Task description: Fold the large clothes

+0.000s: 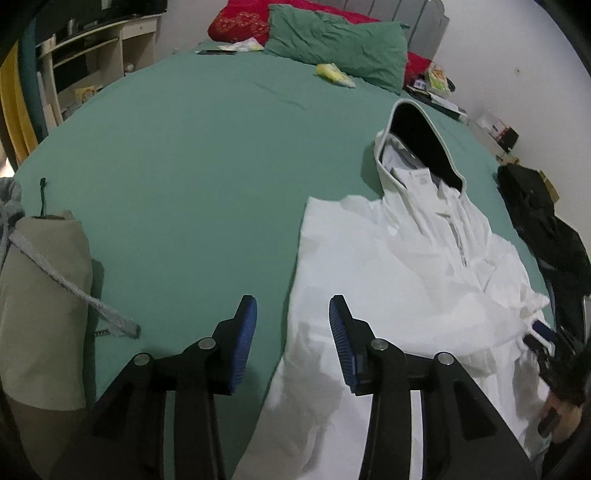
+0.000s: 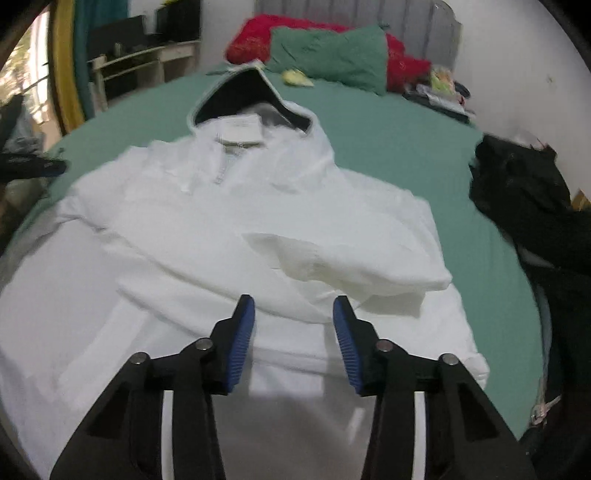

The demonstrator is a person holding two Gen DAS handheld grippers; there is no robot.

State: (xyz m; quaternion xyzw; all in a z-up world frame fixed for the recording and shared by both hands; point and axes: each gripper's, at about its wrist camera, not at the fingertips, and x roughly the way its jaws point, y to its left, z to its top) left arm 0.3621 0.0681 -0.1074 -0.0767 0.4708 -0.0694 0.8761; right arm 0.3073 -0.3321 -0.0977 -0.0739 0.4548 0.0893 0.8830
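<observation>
My left gripper (image 1: 293,321) is spread apart with nothing between the pads, hanging over the left edge of the white hoodie (image 1: 399,280) where it meets the green sheet (image 1: 192,155). My right gripper (image 2: 293,325) is spread too, nothing pinched, hovering above the hoodie's lower front. The hoodie lies front up on the bed, and one sleeve (image 2: 343,258) is folded across the chest. Its hood (image 2: 251,92), dark inside, points toward the pillows. To my left at the bed's edge there's a beige roll (image 1: 40,306) with a grey cord (image 1: 74,288) draped over it. On the right side sits a pile of black clothes (image 2: 528,199). Farther back a green pillow (image 2: 332,55) leans on a red one (image 2: 255,37) by the headboard (image 2: 351,11).
</observation>
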